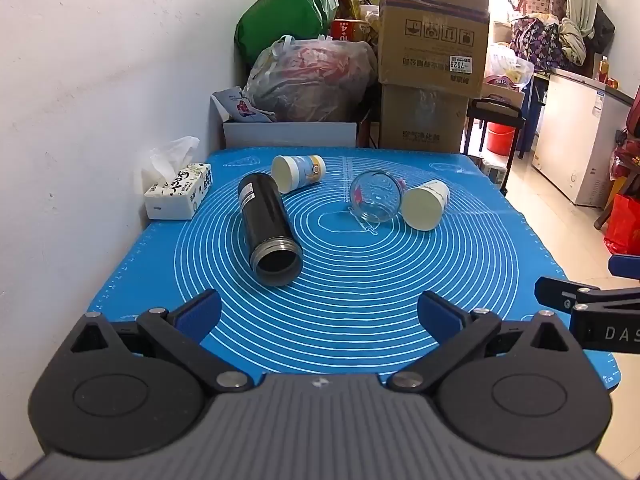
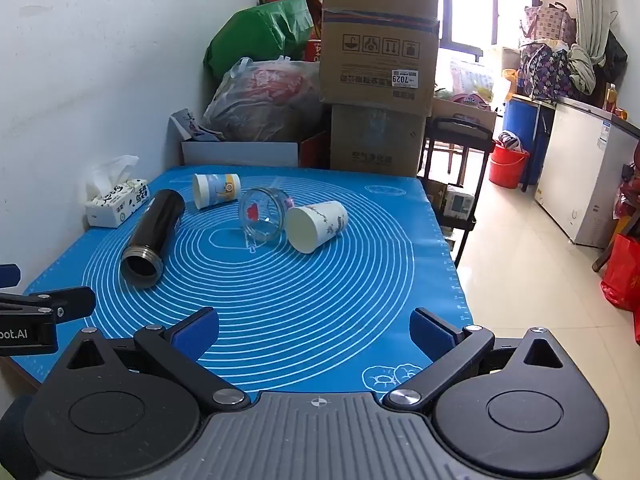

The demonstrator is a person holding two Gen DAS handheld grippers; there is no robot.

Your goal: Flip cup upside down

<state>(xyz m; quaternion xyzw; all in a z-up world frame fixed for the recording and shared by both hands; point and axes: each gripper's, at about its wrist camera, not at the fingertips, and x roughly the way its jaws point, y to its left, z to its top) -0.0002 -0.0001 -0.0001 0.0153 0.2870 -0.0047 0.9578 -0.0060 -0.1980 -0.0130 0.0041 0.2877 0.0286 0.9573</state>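
Several cups lie on their sides on a blue mat (image 1: 360, 280) (image 2: 320, 280). A black flask (image 1: 268, 228) (image 2: 154, 236) lies at the left, mouth toward me. A clear glass (image 1: 374, 196) (image 2: 262, 212) lies in the middle. A white paper cup (image 1: 424, 204) (image 2: 316, 226) lies right of the glass, touching it. A paper cup with blue print (image 1: 298, 172) (image 2: 216, 190) lies behind. My left gripper (image 1: 320, 314) is open and empty over the mat's near edge. My right gripper (image 2: 314, 330) is open and empty, beside it to the right.
A tissue box (image 1: 178, 192) (image 2: 116, 202) stands by the white wall at the left. Cardboard boxes (image 1: 432, 40) (image 2: 378, 40) and plastic bags (image 1: 312, 76) are stacked behind the table. The table's right edge drops to a tiled floor (image 2: 540, 280).
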